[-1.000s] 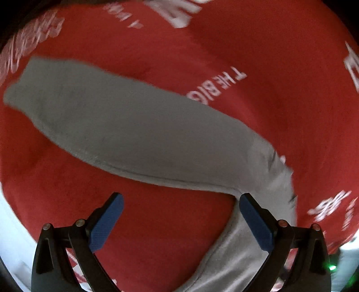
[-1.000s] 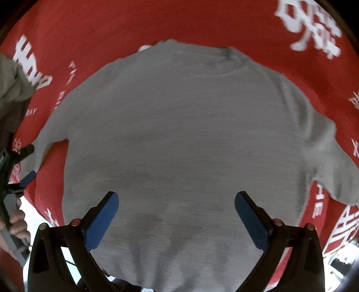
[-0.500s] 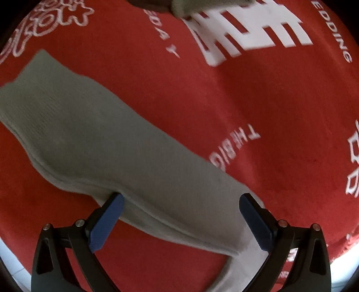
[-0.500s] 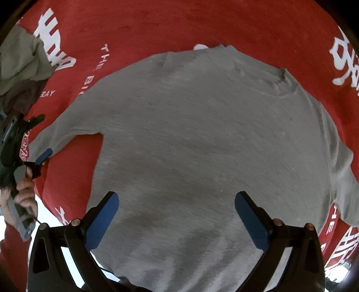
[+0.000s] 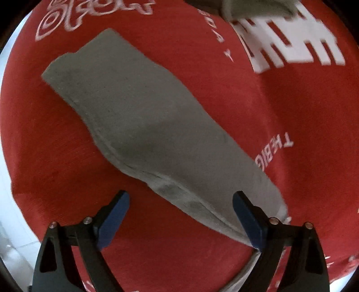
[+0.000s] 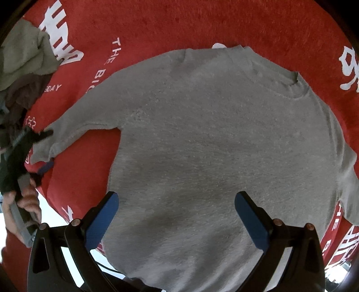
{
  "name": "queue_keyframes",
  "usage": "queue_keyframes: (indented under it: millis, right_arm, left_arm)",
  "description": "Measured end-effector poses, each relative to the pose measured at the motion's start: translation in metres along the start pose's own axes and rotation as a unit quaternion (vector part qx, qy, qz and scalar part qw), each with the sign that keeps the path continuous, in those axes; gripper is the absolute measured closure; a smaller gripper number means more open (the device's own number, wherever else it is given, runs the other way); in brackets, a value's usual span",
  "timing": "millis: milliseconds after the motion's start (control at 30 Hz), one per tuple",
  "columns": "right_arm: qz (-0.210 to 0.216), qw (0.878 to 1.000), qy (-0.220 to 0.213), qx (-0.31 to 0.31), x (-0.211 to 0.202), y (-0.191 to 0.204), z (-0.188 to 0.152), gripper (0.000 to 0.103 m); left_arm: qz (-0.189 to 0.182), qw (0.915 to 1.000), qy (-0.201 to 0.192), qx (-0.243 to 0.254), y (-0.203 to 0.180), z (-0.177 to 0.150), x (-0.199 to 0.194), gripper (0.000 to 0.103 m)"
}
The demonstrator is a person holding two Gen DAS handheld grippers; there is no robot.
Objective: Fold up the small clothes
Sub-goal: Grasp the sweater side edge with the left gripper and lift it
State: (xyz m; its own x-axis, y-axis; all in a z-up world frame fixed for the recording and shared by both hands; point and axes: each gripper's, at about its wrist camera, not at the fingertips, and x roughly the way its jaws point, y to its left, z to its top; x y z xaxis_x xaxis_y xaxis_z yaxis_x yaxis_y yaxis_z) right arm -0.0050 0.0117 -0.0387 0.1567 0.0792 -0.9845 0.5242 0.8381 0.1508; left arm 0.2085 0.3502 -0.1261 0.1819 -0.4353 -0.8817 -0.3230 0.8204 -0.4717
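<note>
A small grey long-sleeved sweater [image 6: 213,139] lies flat on a red cloth with white lettering [image 6: 202,24], collar at the far side. My right gripper [image 6: 177,213] is open and empty over the sweater's lower body. One sleeve [image 5: 143,128] runs diagonally across the left wrist view, cuff at the upper left. My left gripper [image 5: 181,213] is open, its jaws on either side of the sleeve's near part, close above it. In the right wrist view the left gripper [image 6: 42,152] shows at the sleeve's cuff, held by a hand [image 6: 27,197].
A heap of other clothes [image 6: 24,67], olive and dark, lies on the red cloth at the far left; part of it shows in the left wrist view [image 5: 253,9]. White floor [image 5: 6,191] shows past the cloth's near edge.
My left gripper has moved along the sleeve towards its cuff, away from the armpit. The right gripper has shifted so the sweater sits further right in its view. Both stay open.
</note>
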Motion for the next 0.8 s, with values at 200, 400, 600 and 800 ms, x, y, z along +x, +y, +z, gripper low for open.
queue_keyframes:
  millis: [200, 400, 600, 800]
  right_arm:
    - [-0.004, 1.000, 0.003, -0.002, 0.006, 0.003, 0.004, 0.000]
    - [0.004, 1.000, 0.012, -0.016, 0.014, 0.016, 0.003, 0.000]
    - [0.019, 0.999, 0.007, -0.034, 0.006, 0.021, 0.002, 0.011]
    - [0.026, 1.000, 0.006, -0.016, 0.001, -0.002, -0.003, 0.016]
  left_arm:
    - [-0.008, 1.0000, -0.005, 0.004, 0.003, 0.022, 0.014, 0.005]
    - [0.060, 0.9968, -0.024, 0.047, -0.008, 0.016, 0.014, 0.063]
    - [0.027, 0.9911, -0.028, 0.128, -0.019, 0.014, -0.007, 0.095]
    - [-0.034, 0.9746, -0.055, 0.214, -0.082, -0.015, -0.049, 0.095]
